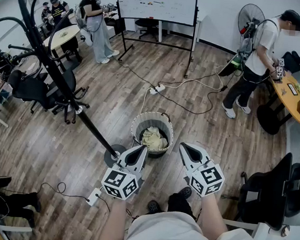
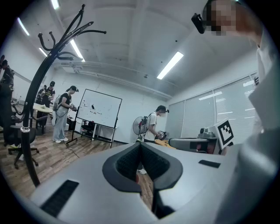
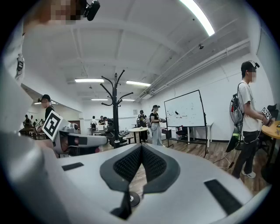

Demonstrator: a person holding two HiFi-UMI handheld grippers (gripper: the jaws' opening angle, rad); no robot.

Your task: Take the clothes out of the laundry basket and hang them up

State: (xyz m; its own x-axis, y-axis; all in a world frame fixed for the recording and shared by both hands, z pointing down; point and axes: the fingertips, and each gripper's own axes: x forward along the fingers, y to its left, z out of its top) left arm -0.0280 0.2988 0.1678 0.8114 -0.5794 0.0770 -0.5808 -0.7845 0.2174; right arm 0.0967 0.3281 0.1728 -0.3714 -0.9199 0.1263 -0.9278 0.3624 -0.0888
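Only the head view shows the laundry basket (image 1: 153, 126). It stands on the wood floor (image 1: 114, 108) at 12 o'clock from both grippers, with pale yellowish clothes (image 1: 154, 138) bunched inside it. In that view the left gripper (image 1: 141, 150) and the right gripper (image 1: 186, 148) are held side by side just short of the basket's near rim, with their tips toward it and touching nothing. The two gripper views look level, over the basket, and they settle the jaws. The left pair is closed tip to tip with nothing between, and so is the right pair. The left gripper view also catches the right gripper at its 3 o'clock, and the right gripper view catches the left one at its 9 o'clock. A black coat rack (image 1: 54, 70) has its round base (image 1: 116, 151) on the floor at 8 o'clock from the basket, just beside the left gripper's tip. In the head view its pole runs off toward 10 o'clock, while the right gripper view shows it upright with its hooks curving upward. Farther off, a whiteboard (image 1: 156, 1) stands at 12 o'clock, and a white power strip (image 1: 157, 89) with trailing cables lies between it and the basket. At 2 o'clock a person (image 1: 259, 59) stands at an orange table (image 1: 294, 99) near a fan (image 1: 250, 18). A black office chair (image 1: 270, 191) sits at 4 o'clock.
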